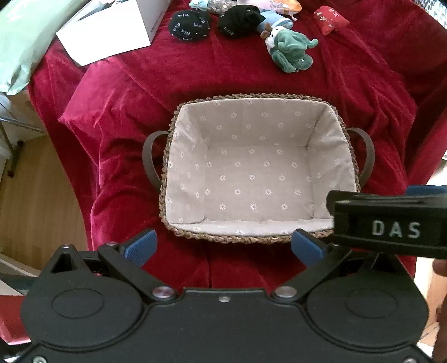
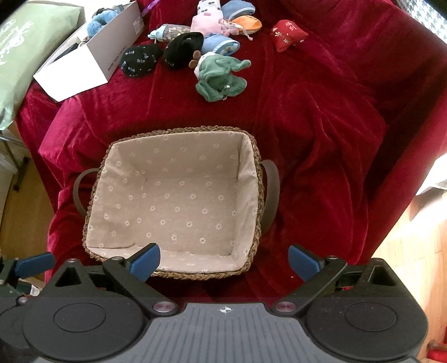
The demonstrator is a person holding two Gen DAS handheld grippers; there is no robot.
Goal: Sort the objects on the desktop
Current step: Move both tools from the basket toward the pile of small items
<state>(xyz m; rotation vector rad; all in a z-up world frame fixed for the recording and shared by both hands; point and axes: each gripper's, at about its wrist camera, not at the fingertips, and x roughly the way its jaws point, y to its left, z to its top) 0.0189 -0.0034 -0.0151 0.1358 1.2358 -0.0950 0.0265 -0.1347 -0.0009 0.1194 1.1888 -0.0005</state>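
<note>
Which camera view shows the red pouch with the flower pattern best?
The right wrist view: the red pouch lies whole and clear on the red cloth, right of the other soft items. In the left wrist view it sits at the top edge, smaller and more distorted.

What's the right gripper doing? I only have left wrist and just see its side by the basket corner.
Observer: Right gripper is open, nothing between its pads. It hangs over the near rim of the basket.
Operator: Anything in the white box? Its top is cut off for me.
Observer: The white box is open on top, and a fuzzy blue item lies inside.
</note>
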